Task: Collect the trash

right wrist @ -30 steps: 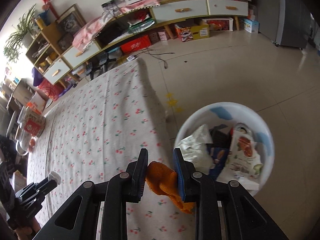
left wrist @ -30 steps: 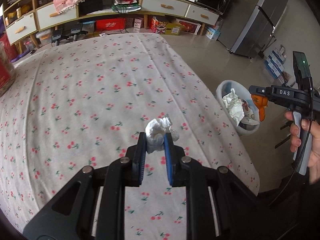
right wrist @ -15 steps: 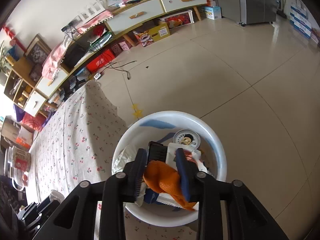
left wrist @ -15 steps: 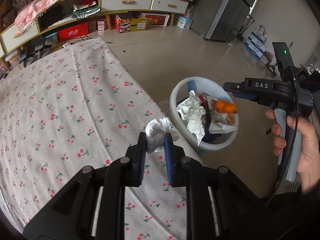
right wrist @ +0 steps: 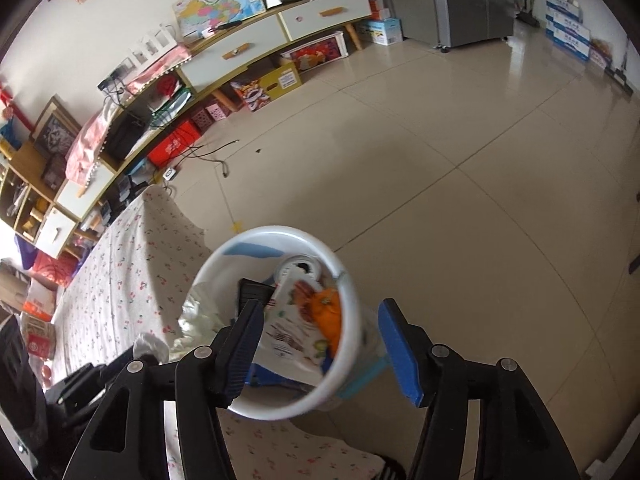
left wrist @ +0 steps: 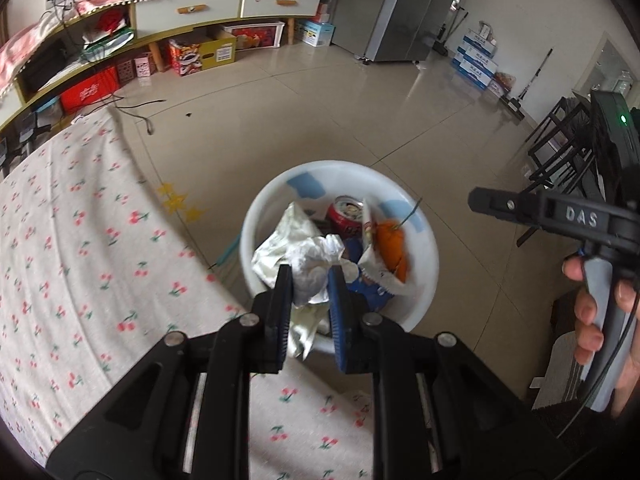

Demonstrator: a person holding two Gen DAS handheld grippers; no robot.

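Orange peel (right wrist: 328, 314) now in bin (right wrist: 348, 280) on tiled floor (right wrist: 480, 160)

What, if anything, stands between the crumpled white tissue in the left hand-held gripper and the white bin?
Nothing visible. The crumpled white tissue sits pinched in the left hand-held gripper directly above the white bin's open, partly filled mouth.

My matt black plastic left gripper (left wrist: 310, 280) pinched crumpled white paper (left wrist: 310, 276) above a glossy white plastic bin (left wrist: 424, 264) on shiny tiles (left wrist: 340, 120).
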